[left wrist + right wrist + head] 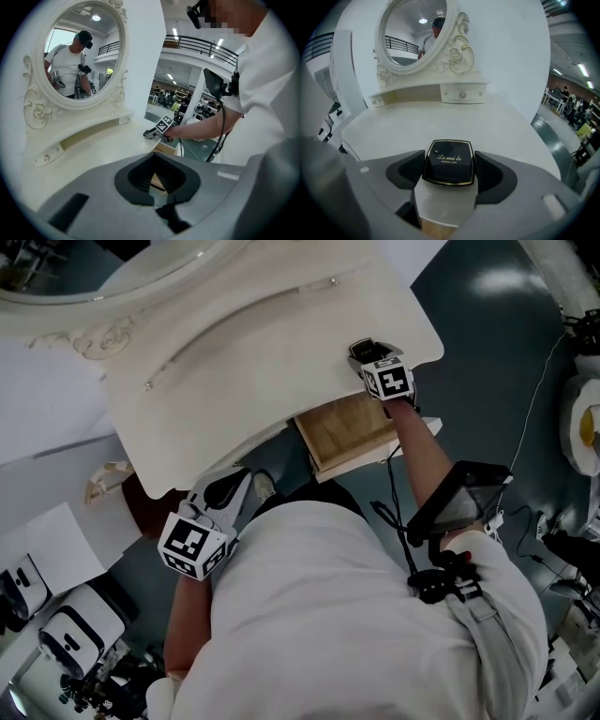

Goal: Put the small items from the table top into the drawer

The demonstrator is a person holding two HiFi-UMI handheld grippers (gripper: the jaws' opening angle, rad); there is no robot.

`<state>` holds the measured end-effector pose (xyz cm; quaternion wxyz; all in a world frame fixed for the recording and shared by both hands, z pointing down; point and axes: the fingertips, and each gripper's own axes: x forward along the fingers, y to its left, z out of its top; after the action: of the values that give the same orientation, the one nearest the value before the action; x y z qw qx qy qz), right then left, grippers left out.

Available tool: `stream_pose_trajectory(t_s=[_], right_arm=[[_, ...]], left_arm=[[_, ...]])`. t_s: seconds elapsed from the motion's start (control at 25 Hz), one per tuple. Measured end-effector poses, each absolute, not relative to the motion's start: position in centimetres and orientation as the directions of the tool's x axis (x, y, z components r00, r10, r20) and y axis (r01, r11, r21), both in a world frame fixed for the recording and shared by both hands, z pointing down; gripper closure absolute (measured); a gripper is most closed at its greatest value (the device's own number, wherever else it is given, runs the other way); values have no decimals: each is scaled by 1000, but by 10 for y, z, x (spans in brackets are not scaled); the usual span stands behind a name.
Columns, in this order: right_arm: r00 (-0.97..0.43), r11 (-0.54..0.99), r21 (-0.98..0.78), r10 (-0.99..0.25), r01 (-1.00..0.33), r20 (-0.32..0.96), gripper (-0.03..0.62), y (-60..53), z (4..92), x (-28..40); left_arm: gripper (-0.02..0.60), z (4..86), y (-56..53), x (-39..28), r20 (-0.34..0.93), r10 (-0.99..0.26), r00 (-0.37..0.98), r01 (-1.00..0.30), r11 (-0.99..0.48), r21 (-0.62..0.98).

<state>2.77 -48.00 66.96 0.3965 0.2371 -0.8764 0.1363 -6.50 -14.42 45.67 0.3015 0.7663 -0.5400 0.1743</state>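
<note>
A black powder compact with gold lettering lies flat on the white dressing table, close to its front right edge. My right gripper has a pad against each side of it, shut on it. In the head view this gripper reaches over the table's right corner, above the open wooden drawer. My left gripper hangs below the table's front edge, left of the drawer, shut and empty. In the left gripper view its pads meet at the tips, and the right gripper shows at the table's edge.
An oval mirror in a carved white frame stands at the table's back, with a small knobbed drawer beneath it. White devices and cables sit on the dark floor at the left. My body is close to the table's front.
</note>
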Motion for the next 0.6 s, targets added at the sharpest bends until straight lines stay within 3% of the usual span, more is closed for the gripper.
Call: stream_pose_trajectory(t_s=[0.6], right_arm=[[-573,820,-59,-344,-569,744,264,-431,648,50]], left_arm=[[580,450,-118,-67,552,-722,417,-909,-326,261]])
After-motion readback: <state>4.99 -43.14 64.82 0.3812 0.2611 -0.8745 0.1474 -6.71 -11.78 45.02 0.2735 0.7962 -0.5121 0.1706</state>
